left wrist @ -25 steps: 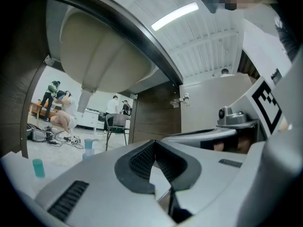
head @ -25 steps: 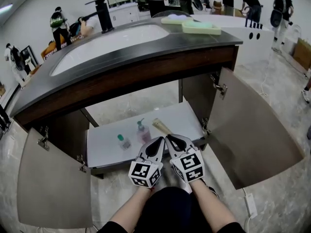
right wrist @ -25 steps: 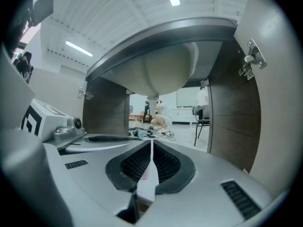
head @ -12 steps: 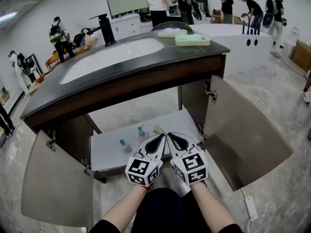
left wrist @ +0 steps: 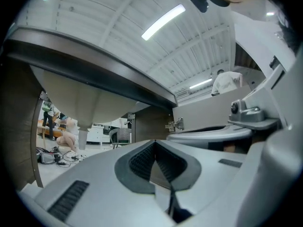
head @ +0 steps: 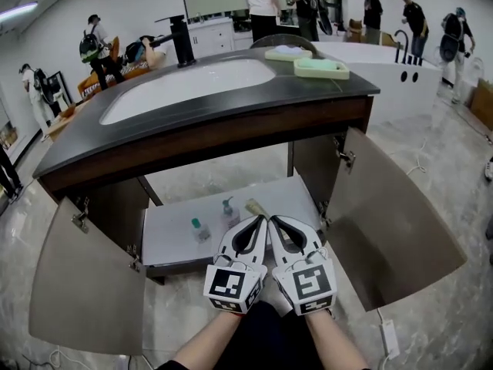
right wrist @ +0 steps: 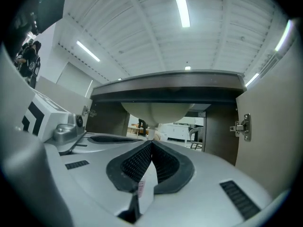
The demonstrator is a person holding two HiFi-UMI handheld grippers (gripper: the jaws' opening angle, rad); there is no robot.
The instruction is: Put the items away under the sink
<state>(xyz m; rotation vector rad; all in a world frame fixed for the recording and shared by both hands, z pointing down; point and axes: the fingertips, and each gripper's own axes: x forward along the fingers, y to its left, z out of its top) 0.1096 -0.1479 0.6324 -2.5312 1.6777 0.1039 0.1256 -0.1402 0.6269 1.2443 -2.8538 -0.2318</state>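
Note:
Under the sink, the white cabinet shelf (head: 173, 241) holds a small clear bottle with a green cap (head: 199, 228), a pump bottle (head: 229, 210) and a tan tube (head: 256, 206). My left gripper (head: 260, 220) and right gripper (head: 273, 220) hang side by side in front of the shelf's front edge, their tips nearly touching each other. Both are shut with nothing between the pads. In the left gripper view the closed left gripper (left wrist: 155, 144) points level into the cabinet. The right gripper (right wrist: 151, 144) does the same in the right gripper view.
Both cabinet doors stand open, the left door (head: 85, 284) and the right door (head: 397, 222). Above are the dark countertop (head: 231, 99), the white basin (head: 189, 83), a black faucet (head: 183, 41) and two green trays (head: 321, 67). Several people stand behind.
Both grippers have risen together and drawn back from the shelf, staying side by side. The items on the shelf have not moved.

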